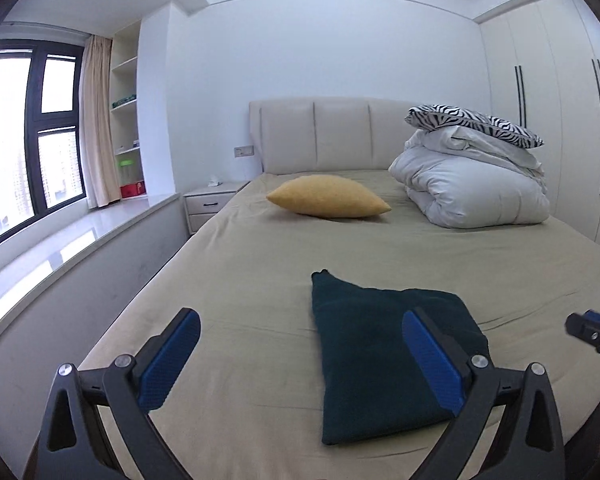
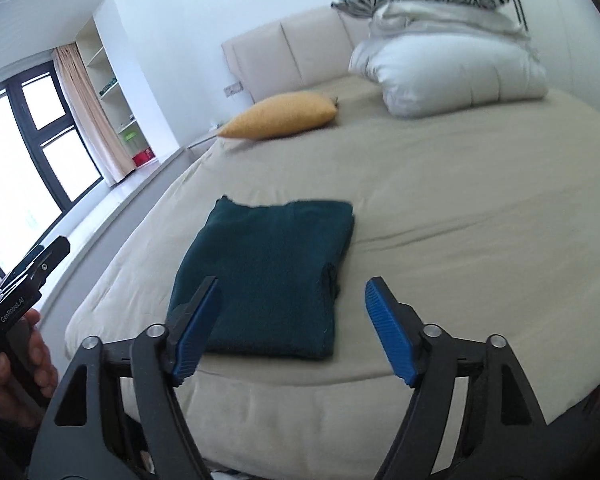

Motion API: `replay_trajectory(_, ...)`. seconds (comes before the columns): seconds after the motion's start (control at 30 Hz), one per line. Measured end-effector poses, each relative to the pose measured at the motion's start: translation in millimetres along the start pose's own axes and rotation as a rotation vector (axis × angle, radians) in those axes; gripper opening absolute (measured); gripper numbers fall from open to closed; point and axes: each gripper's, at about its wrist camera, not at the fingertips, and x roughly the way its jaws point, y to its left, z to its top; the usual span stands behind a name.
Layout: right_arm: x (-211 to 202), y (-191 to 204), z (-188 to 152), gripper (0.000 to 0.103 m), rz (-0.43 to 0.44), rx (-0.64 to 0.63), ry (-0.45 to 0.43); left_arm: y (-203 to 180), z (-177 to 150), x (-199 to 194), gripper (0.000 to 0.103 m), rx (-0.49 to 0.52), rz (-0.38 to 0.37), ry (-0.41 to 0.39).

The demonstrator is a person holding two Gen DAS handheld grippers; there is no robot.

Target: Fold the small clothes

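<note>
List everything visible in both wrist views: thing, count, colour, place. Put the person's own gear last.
folded garment: 1, dark teal, near end of the bed, lying flat
bed sheet: 1, beige, covering the mattress
cushion: 1, yellow, mid-bed toward the headboard
duvet: 1, white, folded in a pile at the head of the bed
zebra-print pillow: 1, black and white, on top of the duvet
headboard: 1, cream, against the back wall
nightstand: 1, white, beside the bed
curtain: 1, beige, beside the window
wardrobe: 1, white, beside the bed
left gripper: 1, black with blue pads, open, empty
right gripper: 1, black with blue pads, open, empty
</note>
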Motion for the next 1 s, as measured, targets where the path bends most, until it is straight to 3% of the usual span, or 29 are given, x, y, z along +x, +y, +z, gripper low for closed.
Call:
replay_trajectory(0.07,-20.3,8.2,4.6,0.097,-0.083,-0.05,-0.097,2.2,-4.0,0.8,0.103,-0.018,0.002,0.034)
replay_trajectory(0.2,-44.5,20.9,12.2,0.102,-0.141,-0.139,-0.197,3.4,-17.7,22.0,0.103,-0.043,-0.021,0.169)
replay_trajectory(0.33,-48.5,31.3,20.1,0.102,-0.103,-0.161,-0.149,-3.3,-37.4,39.1,0.103,-0.047,-0.055,0.275)
replay_trajectory(0.43,-36.5,43.7,19.5,0.102,-0.065,-0.19,-0.065,-5.6,-46.9,45.8,0.103,-0.043,-0.05,0.323)
replay_trajectory(0.57,-23.5,52.6,10.3,0.102,-0.129,-0.232,-0.023,-1.1,-58.0,53.6,0.103,-0.064,-0.053,0.367)
replay_trajectory(0.77,-4.9,41.1,1.3,0.102,-0.159,-0.132,0.052,-0.4,-71.7,63.4,0.103,-0.059,-0.046,0.402)
replay_trajectory(1.0,34.8,34.0,-22.4,0.102,-0.28,-0.184,0.119,0.6,-79.6,66.2,0.103,-0.059,-0.047,0.41)
